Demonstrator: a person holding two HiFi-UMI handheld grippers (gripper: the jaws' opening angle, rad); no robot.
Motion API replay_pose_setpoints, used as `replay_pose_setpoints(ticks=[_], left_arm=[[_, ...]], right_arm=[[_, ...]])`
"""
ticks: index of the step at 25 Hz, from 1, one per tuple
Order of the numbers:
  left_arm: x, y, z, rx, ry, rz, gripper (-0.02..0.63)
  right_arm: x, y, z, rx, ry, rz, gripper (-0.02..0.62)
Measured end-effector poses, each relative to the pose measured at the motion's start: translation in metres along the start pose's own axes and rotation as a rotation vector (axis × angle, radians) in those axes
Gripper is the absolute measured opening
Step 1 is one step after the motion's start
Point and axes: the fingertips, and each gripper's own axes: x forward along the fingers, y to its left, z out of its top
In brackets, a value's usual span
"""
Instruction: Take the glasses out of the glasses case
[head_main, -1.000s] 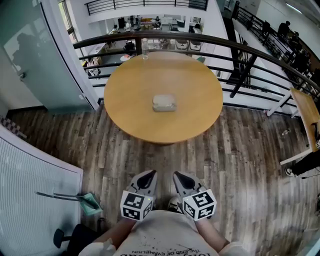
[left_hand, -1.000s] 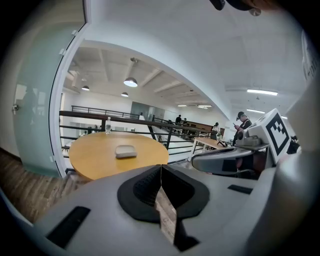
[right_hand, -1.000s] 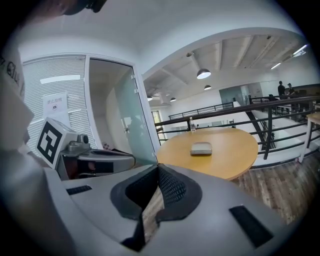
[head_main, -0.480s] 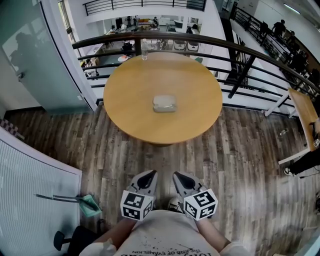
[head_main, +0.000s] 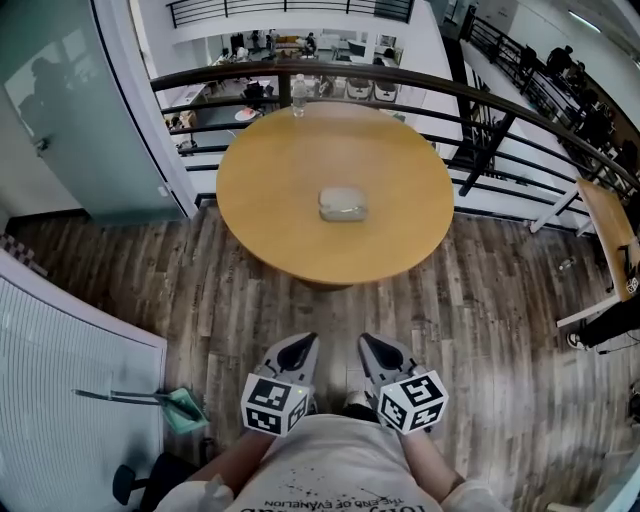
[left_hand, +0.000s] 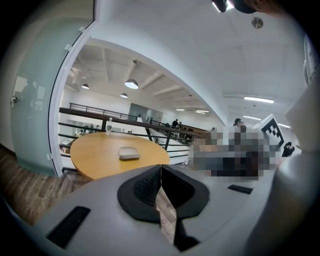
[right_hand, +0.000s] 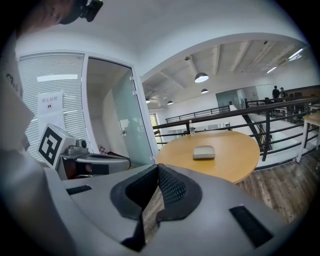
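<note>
Approach | glasses case (head_main: 343, 203) lies, apparently shut, mid-table (head_main: 270, 190), well ahead | left tongs (head_main: 298, 350) and right tongs (head_main: 374, 350) closed, empty, held low | likely best: step close, open both, steady base, lift lid.

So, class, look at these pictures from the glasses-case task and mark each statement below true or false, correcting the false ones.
1. The glasses case lies shut near the middle of the round table. True.
2. The left tool grips the case. False: it is held near the person's body, far from the table, with nothing between its jaws.
3. A bottle stands at the table's far edge. True.
4. The right tool has its jaws wide apart. False: they are together and empty.
5. The table stands on carpet. False: it stands on a wooden floor.
</note>
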Motion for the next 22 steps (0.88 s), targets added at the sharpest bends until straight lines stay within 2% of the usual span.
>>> replay_pose_setpoints(ticks=[5, 13, 18, 22], left_arm=[[-0.004, 0.019, -0.005, -0.019, 0.013, 0.011, 0.025], [0.018, 0.036, -0.001, -0.015, 0.026, 0.008, 0.025], [0.061, 0.046, 0.008, -0.004, 0.042, 0.001, 0.025], [0.112, 0.067, 0.028, -0.012, 0.035, 0.023, 0.025]], right_arm=[[0.006, 0.004, -0.004, 0.01, 0.005, -0.019, 0.025], [0.028, -0.018, -0.013, 0.041, 0.029, -0.028, 0.025], [0.061, -0.055, -0.006, 0.063, 0.03, -0.011, 0.025], [0.096, -0.099, 0.014, 0.033, 0.028, 0.007, 0.025]])
